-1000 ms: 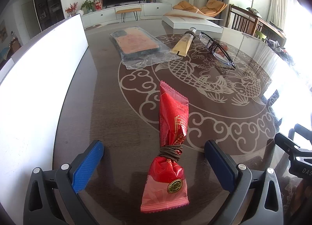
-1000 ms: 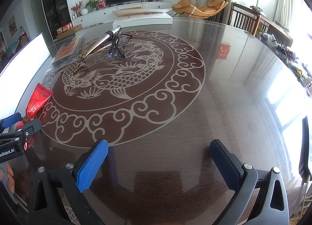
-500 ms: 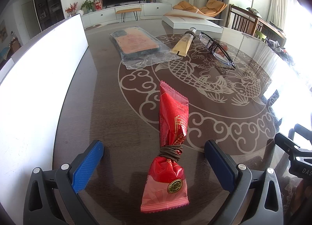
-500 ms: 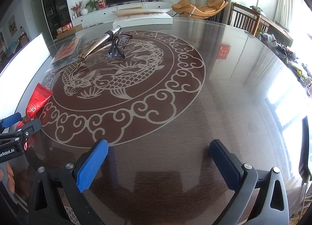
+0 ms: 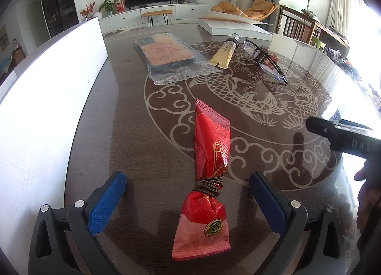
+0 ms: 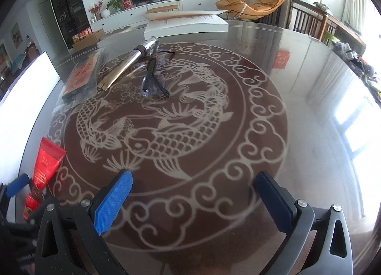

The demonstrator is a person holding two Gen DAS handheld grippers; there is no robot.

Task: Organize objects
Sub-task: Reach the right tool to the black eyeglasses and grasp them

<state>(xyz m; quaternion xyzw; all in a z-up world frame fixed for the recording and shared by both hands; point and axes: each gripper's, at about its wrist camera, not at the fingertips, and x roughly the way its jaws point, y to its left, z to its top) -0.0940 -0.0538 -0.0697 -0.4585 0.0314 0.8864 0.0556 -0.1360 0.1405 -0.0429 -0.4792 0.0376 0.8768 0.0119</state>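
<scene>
Glossy dark table (image 5: 123, 117) with carp inlay | my left gripper (image 5: 188, 194) spread wide, red snack packet (image 5: 209, 170) lying between its pads, untouched | my right gripper (image 6: 193, 191) spread, empty | risk: slick film slipping if I pinch off-centre.

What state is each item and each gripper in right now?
left gripper: open, straddling the snack packet, not touching it
right gripper: open, holding nothing
red snack packet: sealed, lying flat, hair tie wound round it
phone case: flat, inside clear plastic bag
cream tube: capped, lying down
glasses: folded, resting on table
white box: lid ajar
</scene>
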